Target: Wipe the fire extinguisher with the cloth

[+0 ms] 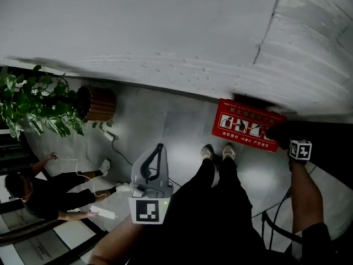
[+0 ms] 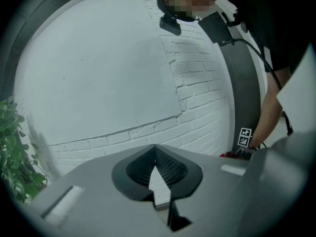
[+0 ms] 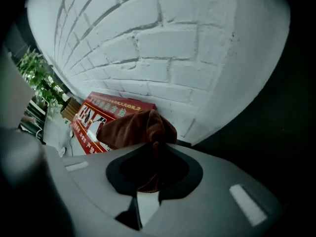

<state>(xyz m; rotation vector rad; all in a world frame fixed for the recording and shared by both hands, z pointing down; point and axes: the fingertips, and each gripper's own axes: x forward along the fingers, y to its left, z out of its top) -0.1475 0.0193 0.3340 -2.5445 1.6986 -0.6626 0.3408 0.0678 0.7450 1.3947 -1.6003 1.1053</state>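
Observation:
A red fire extinguisher box (image 1: pixel 248 125) with white pictograms stands on the floor against the white brick wall. In the right gripper view the red box (image 3: pixel 94 115) lies just beyond the jaws. My right gripper (image 3: pixel 157 144) is shut on a brown cloth (image 3: pixel 133 130), which bunches out past the fingertips. From the head view, the right gripper (image 1: pixel 277 132) hangs over the box's right end. My left gripper (image 1: pixel 153 167) is held lower left, away from the box. In its own view the left gripper (image 2: pixel 154 146) is shut with nothing in it and faces the wall.
A leafy plant (image 1: pixel 33 101) and a wicker pot (image 1: pixel 98 102) stand at the left by the wall. A person (image 1: pixel 44 195) sits on the floor at lower left beside a white power strip (image 1: pixel 102 211). My own shoes (image 1: pixel 218 150) stand near the box.

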